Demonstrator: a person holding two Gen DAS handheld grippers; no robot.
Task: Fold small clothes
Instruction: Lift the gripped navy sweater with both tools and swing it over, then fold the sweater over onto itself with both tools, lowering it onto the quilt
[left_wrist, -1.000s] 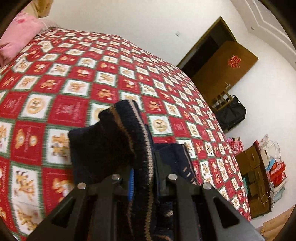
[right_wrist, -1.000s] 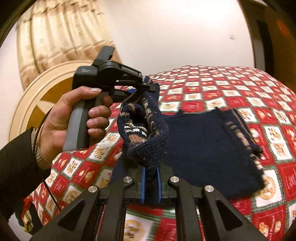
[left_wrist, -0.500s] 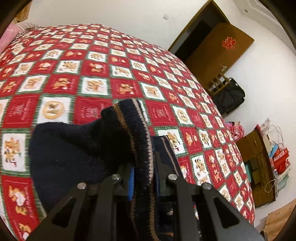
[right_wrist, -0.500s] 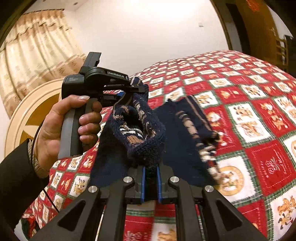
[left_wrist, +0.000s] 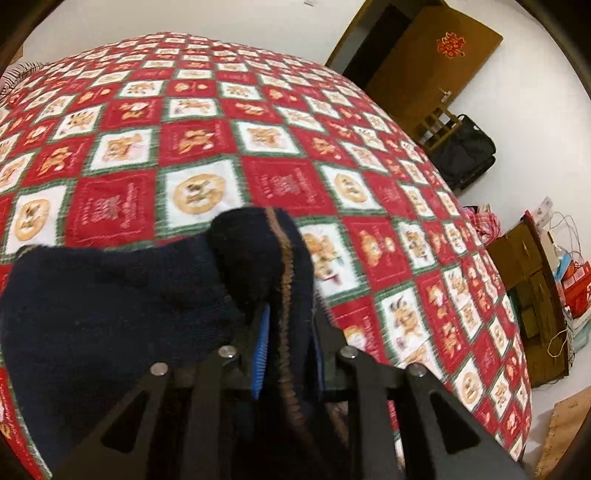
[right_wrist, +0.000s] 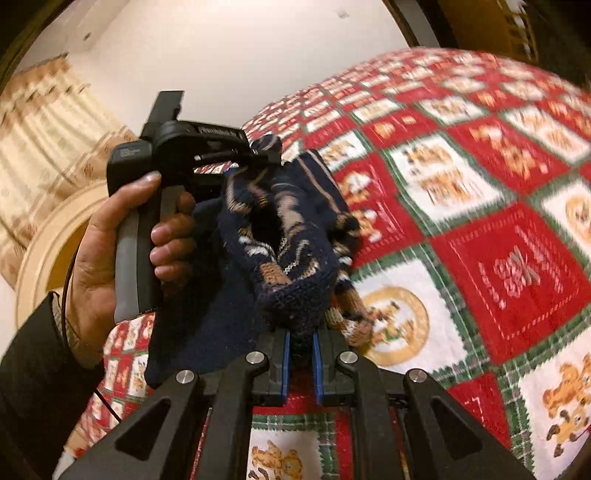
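A navy knitted sweater with tan and white stripes hangs between both grippers over the red patchwork bedspread. My left gripper has the striped hem between its blue pads; its jaws are opening, and the cloth still fills the gap. In the right wrist view the sweater bunches upward, and my right gripper is shut on a fold of it. A hand in a dark sleeve holds the left gripper at the garment's far end. The bedspread spreads to the right.
A brown door, a black bag and a wooden cabinet with bags stand past the bed's right edge. A beige curtain and a curved cream headboard lie behind the left hand.
Both grippers have carried the sweater across the bed and lower. The flat part seen a second ago has gathered between them. The gap between the left pads looks wider.
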